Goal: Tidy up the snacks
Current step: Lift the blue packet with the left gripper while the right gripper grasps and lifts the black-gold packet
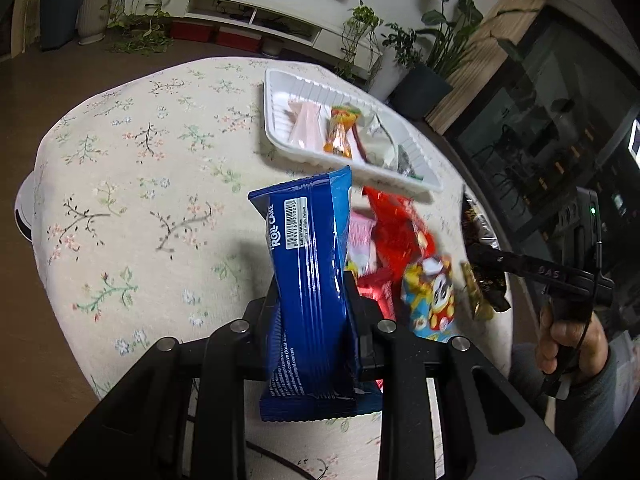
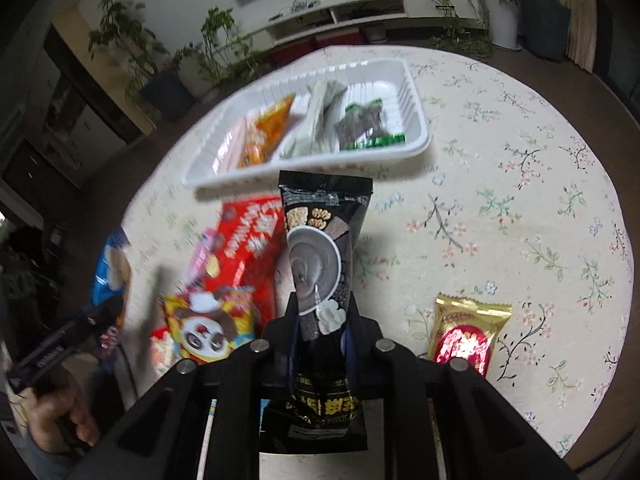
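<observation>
clamped in the left gripper [image 1: 310,312] — blue roll-cake pack [image 1: 308,280], pinched mid-length, held upright above the flowered tablecloth [image 1: 120,184]. likewise the right gripper [image 2: 322,332], jaws shut on a black sachet [image 2: 322,248]. both probably light, crinkly, slick film with soft contents — best gripped across the flat middle, gently, not by the sealed ends. further out, loose snacks: red pack [image 2: 250,240], panda bag [image 2: 210,328], gold-wrapped sweet [image 2: 468,332]. farthest, white tray [image 2: 416,92], already partly filled.
</observation>
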{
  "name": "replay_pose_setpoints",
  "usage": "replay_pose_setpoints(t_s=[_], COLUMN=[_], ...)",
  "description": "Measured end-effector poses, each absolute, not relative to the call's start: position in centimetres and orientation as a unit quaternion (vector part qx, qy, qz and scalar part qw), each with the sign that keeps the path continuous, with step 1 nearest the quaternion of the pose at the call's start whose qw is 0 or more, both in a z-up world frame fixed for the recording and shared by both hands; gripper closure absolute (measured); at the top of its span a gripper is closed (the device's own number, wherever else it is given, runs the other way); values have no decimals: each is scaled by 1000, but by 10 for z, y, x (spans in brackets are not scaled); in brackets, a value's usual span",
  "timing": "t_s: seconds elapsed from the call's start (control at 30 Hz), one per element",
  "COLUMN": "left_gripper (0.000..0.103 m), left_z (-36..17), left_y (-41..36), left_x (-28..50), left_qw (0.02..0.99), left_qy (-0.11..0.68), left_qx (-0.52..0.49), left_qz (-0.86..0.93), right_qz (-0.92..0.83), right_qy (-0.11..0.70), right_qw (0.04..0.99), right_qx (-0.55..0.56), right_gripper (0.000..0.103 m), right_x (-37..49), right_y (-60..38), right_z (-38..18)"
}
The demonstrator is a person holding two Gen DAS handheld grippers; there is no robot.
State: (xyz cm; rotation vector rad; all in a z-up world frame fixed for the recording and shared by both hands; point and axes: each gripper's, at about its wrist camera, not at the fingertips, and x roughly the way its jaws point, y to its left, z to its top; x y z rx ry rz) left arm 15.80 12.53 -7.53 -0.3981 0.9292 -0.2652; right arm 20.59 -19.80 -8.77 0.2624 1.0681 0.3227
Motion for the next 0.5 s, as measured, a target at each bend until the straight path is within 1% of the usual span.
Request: replay_pose_setpoints(t_s=[0.1,0.33,0.5], left_gripper=[79,80,80], left_z=[-67,-35,1], left_y=[140,180,177], left_x=[166,202,252], left_qw=[869,881,893], left_qy=[433,403,395], left_qx=[-206,-225,-184], left_qz=[-123,-101,-111], right_qz=[149,108,123], right_qy=[484,450,410], right_qw=[845,861,880], right_qx=[173,212,204], right_gripper=[84,84,83], right_x=[212,234,268], right_y=[-226,-281,-281], right_z=[-71,-46,-12])
